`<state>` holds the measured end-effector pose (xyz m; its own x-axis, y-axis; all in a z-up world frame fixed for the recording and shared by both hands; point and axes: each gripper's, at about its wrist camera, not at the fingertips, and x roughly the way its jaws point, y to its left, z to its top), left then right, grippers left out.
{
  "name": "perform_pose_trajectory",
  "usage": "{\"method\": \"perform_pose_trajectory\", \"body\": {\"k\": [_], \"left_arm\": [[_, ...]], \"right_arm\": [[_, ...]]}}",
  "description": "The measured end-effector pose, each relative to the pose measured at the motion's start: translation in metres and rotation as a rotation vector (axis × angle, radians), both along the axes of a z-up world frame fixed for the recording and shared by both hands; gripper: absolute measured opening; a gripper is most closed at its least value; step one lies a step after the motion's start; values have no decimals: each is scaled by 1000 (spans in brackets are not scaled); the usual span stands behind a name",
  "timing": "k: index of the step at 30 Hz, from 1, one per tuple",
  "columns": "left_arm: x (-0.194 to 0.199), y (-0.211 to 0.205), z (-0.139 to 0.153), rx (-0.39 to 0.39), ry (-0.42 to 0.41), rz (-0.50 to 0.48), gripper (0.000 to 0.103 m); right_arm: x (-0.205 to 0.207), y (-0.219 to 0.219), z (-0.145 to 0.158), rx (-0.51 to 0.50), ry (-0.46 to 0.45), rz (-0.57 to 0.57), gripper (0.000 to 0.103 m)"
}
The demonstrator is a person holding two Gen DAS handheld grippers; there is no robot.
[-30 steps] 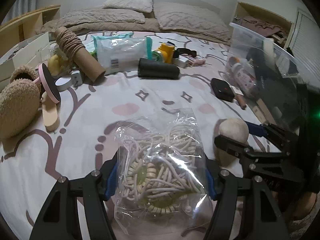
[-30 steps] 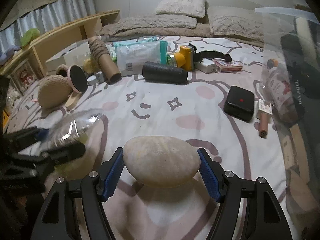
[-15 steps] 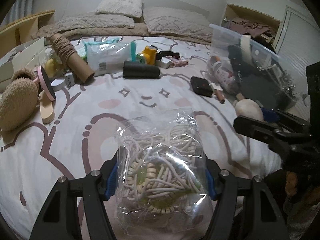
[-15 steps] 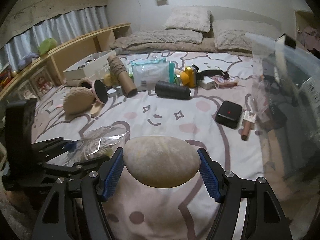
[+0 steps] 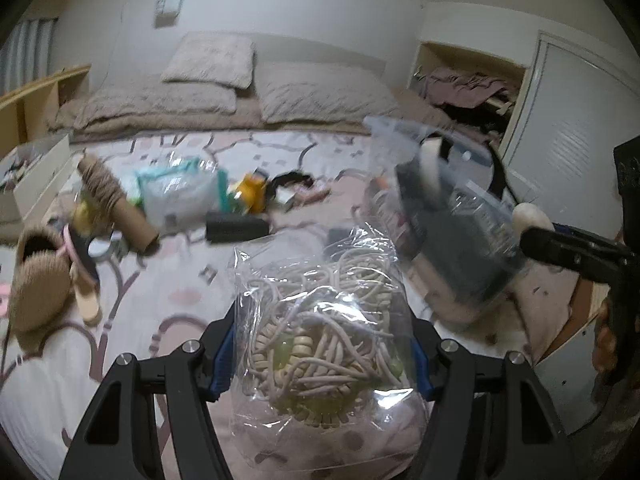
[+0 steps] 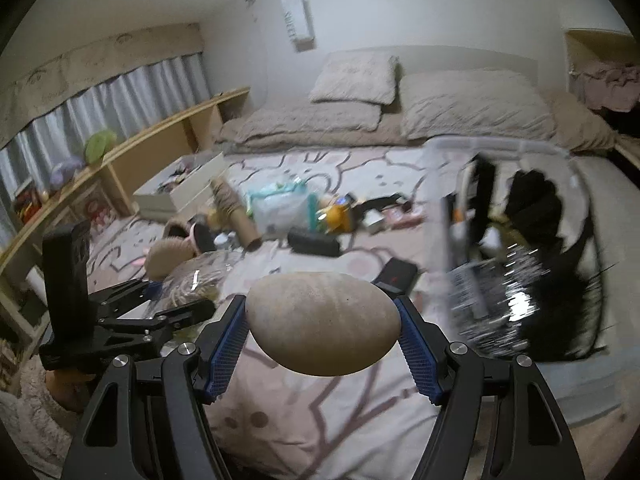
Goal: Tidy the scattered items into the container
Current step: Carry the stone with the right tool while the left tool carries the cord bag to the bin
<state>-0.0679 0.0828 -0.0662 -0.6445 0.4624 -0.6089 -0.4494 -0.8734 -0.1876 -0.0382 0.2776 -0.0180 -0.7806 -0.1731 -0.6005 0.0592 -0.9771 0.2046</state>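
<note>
Bag of cords (image 5: pixel 324 344) is clamped in left gripper (image 5: pixel 322 354) jaws, beige oval pad (image 6: pixel 322 322) in right gripper (image 6: pixel 322 354) jaws; both are held clear above the bed (image 6: pixel 320 420), near the clear container (image 6: pixel 516 264), likely for dropping in.

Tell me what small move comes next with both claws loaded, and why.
Probably carry the right claw over the clear container and let go of the tan oval pouf. Both loads are held above the bed, the container is open-topped, and that claw looks nearer; the bag of cords follows.
</note>
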Motion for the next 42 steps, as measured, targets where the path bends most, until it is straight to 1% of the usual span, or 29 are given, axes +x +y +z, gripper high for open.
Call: {"method": "perform_pose_trajectory", "body": {"k": [4,10,12,19,23,26,30,34,36,40,42], "left_arm": [[-1,16,24,5,45,-28,68],[-1,46,52,6,94,-76,68],[0,56,60,12,107,-88,68],[3,98,83,32,143,-142,68],[5,122,91,37,158,-175,68],[5,139,95,42,158,-199,68],[4,159,97,52,155,-227,68],[0,172,95,53,140,-247,68],[-3,177,93,50,132,-252,68],[-11,185,88,53,111,-258,68],[-15,189,85,54,100,-260,68]], "right_arm": [[7,30,19,34,12,-47,73],[21,68,38,145,31,-110,73],[25,81,44,162,34,-124,73],[34,118,58,246,44,-124,73],[33,133,57,340,27,-86,73],[25,140,51,431,-24,-69,73],[10,146,40,576,-119,-27,73],[-6,145,18,754,-255,58,73],[-14,144,5,831,-342,120,73],[-28,143,-17,918,-507,247,73],[-32,144,-25,933,-567,284,73]]}}
